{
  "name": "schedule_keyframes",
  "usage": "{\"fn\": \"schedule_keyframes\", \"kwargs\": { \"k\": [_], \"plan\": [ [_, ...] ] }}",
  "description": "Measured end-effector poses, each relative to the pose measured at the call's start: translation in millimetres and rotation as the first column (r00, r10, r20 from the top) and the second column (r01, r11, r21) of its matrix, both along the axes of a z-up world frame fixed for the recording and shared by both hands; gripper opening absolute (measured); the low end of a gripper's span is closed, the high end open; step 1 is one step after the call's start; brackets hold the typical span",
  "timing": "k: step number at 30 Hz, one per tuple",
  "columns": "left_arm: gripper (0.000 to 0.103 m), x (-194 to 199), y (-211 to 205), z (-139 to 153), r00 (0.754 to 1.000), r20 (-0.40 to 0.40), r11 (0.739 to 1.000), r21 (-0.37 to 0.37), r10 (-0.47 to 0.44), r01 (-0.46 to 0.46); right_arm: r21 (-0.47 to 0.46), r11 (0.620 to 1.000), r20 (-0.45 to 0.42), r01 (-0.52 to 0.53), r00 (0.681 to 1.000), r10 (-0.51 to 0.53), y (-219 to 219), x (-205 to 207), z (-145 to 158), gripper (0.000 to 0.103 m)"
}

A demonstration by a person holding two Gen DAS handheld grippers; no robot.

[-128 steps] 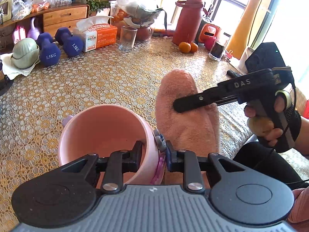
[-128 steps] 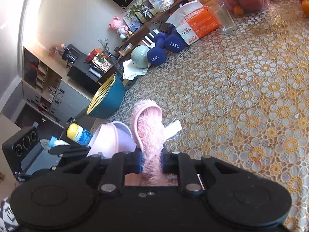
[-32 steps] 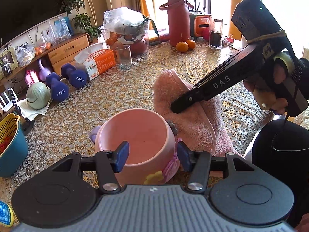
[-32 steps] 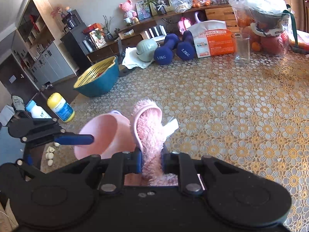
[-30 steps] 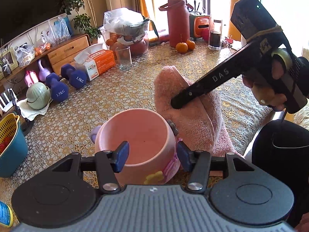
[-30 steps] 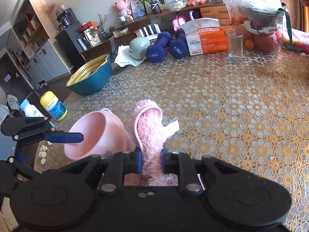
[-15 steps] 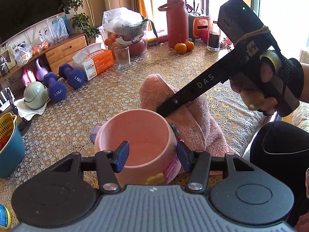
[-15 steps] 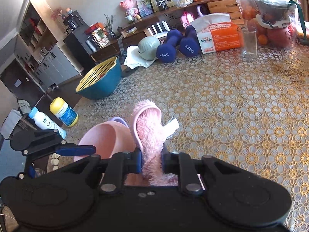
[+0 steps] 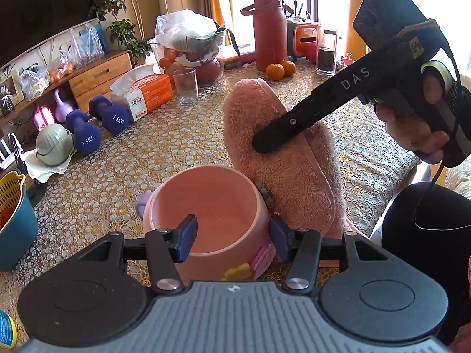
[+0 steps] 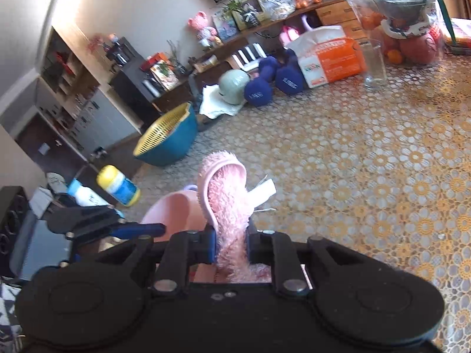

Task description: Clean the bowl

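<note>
A cluttered living room, a table under a gold lace cloth (image 9: 112, 176). On it sits the pink bowl (image 9: 212, 209), rigid, smooth-walled, likely light and slippery. The left gripper (image 9: 232, 235) straddles its near wall, one finger inside and one outside, seemingly not yet pinched. The right gripper (image 10: 230, 242) is clamped on a soft, fluffy pink cloth (image 9: 279, 153) just beside the rim.
</note>
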State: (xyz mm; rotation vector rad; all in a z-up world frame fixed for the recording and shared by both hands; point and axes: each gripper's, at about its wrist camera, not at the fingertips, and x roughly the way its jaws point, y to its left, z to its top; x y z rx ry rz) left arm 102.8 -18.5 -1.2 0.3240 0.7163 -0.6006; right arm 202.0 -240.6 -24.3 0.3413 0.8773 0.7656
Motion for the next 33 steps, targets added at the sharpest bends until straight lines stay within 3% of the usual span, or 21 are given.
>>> {"fn": "schedule_keyframes", "kwargs": {
  "k": [4, 10, 22, 28, 30, 33],
  "plan": [
    [0.054, 0, 1, 0, 1.0, 0.0, 1.0, -0.001, 0.005, -0.005, 0.016, 0.999, -0.004, -0.033, 0.999, 0.033, 14, 0, 3, 0.018],
    [0.051, 1, 3, 0, 1.0, -0.007, 1.0, -0.009, -0.003, 0.003, -0.029, 1.0, -0.063, -0.009, 0.998, 0.007, 20, 9, -21, 0.018],
    [0.051, 1, 1, 0, 1.0, -0.009, 1.0, -0.014, 0.013, -0.014, -0.137, 0.982, -0.078, 0.129, 0.987, -0.141, -21, 15, -49, 0.019],
    [0.051, -2, 5, 5, 0.999, -0.012, 0.997, -0.051, 0.049, -0.05, -0.161, 0.978, -0.043, 0.131, 0.989, -0.139, -16, 11, -38, 0.03],
    [0.052, -4, 6, 8, 0.998, -0.01, 0.996, -0.063, 0.068, -0.069, -0.183, 0.975, -0.011, 0.129, 0.991, -0.133, -16, 6, -30, 0.042],
    [0.052, -9, 6, 13, 0.995, -0.004, 0.992, -0.079, 0.098, -0.098, -0.209, 0.969, 0.037, 0.133, 0.991, -0.129, -19, -3, -18, 0.046]
  ]
}}
